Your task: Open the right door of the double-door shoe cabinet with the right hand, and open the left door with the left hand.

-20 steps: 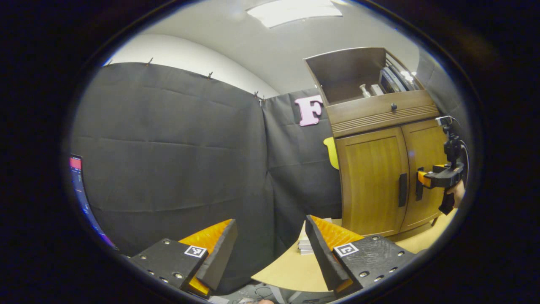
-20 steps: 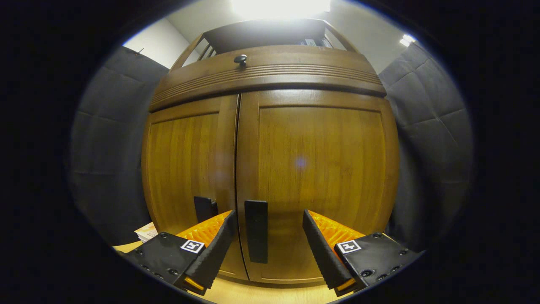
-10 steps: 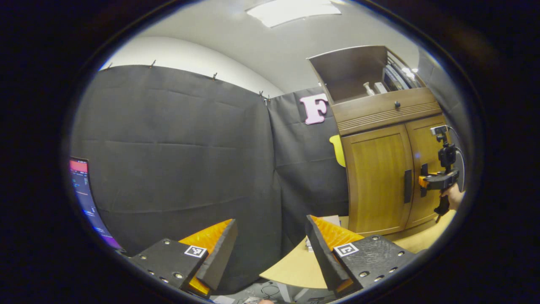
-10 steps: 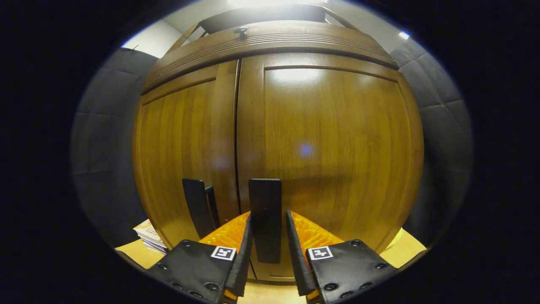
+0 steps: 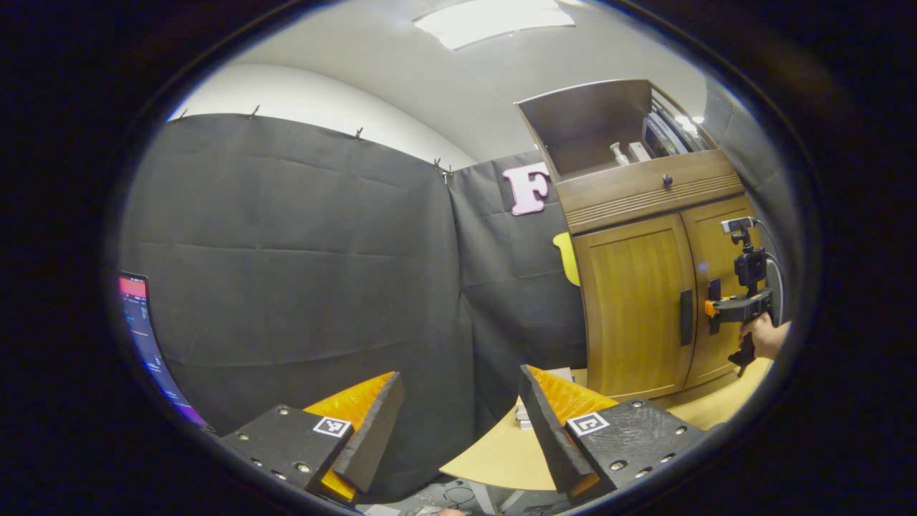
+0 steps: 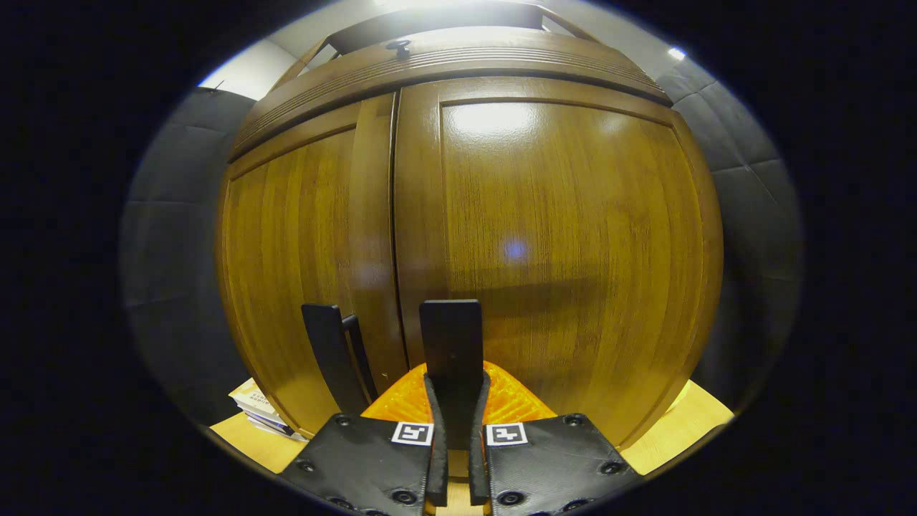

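On the right door's [image 6: 559, 236] black handle [image 6: 450, 344] your right gripper [image 6: 454, 430] is clamped; the rigid hinged panel pulls in an arc. Left gripper [image 5: 458, 419] gapes empty, well off the left door [image 5: 634, 308].

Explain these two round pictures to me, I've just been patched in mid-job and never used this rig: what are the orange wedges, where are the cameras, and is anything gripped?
No robot arm here: a person holds a two-finger gripper in each hand, and a fisheye camera rides on each, looking along its fingers. The orange-and-black wedges at the bottom are those fingers.

In the right gripper view, the right gripper is closed on the black handle of the shoe cabinet's right door. Both doors look closed; the left door's handle is untouched.

In the left gripper view, the left gripper is open, holds nothing, and faces the black cloth wall, the cabinet off to its side. It also shows the right gripper at the handle, with the hand holding it. The cabinet stands on a light wooden table beside some stacked books.
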Demonstrator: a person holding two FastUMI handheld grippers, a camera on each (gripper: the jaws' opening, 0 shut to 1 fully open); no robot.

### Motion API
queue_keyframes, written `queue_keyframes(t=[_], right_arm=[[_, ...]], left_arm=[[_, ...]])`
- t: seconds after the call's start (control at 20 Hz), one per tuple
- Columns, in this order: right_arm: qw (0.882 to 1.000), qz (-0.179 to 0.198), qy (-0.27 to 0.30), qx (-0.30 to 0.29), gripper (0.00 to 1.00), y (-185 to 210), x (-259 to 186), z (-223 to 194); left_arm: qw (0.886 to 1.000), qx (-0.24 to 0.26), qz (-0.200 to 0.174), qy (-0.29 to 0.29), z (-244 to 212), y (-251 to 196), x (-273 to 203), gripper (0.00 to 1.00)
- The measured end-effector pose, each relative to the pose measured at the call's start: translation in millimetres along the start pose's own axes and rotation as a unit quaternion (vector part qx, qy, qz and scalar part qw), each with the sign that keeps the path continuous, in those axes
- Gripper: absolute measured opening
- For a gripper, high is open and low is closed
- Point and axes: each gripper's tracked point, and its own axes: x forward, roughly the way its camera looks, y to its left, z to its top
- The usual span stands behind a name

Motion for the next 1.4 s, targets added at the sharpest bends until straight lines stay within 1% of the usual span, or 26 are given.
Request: queue_keyframes(t=[0.15,0.4,0.7,0.85,1.0,1.05,1.1,1.2,1.3,1.35,1.4], right_arm=[[1.000,0.015,-0.003,-0.003,0.12,2,-6,7],[0.999,0.035,-0.003,-0.003,0.13,5,-26,20],[0.998,0.056,0.001,-0.007,0.12,1,-52,32],[0.998,0.058,0.007,-0.009,0.13,-3,-63,35],[0.998,0.057,0.010,-0.011,0.13,-9,-74,34],[0.998,0.056,0.011,-0.010,0.12,-10,-75,31],[0.998,0.053,0.011,-0.007,0.13,-13,-80,31],[0.999,0.052,0.011,-0.003,0.13,-18,-90,31],[0.999,0.052,0.011,0.001,0.13,-26,-101,32],[0.999,0.051,0.011,0.002,0.12,-30,-107,33],[0.999,0.050,0.011,0.002,0.13,-35,-111,33]], left_arm=[[1.000,-0.003,-0.012,-0.004,-5,-1,2,0.94],[0.999,-0.011,-0.044,-0.016,-16,-4,15,0.94],[0.994,-0.020,-0.108,-0.028,-25,-12,19,0.94],[0.989,-0.027,-0.140,-0.031,-15,-18,11,0.94],[0.984,-0.032,-0.169,-0.038,-17,-24,9,0.94],[0.983,-0.035,-0.178,-0.039,-19,-33,14,0.94],[0.981,-0.037,-0.186,-0.040,-19,-41,15,0.94],[0.978,-0.042,-0.200,-0.040,-14,-68,15,0.94],[0.975,-0.045,-0.213,-0.043,-13,-81,15,0.94],[0.974,-0.047,-0.219,-0.044,-13,-85,16,0.94],[0.972,-0.049,-0.225,-0.046,-12,-87,16,0.94]])
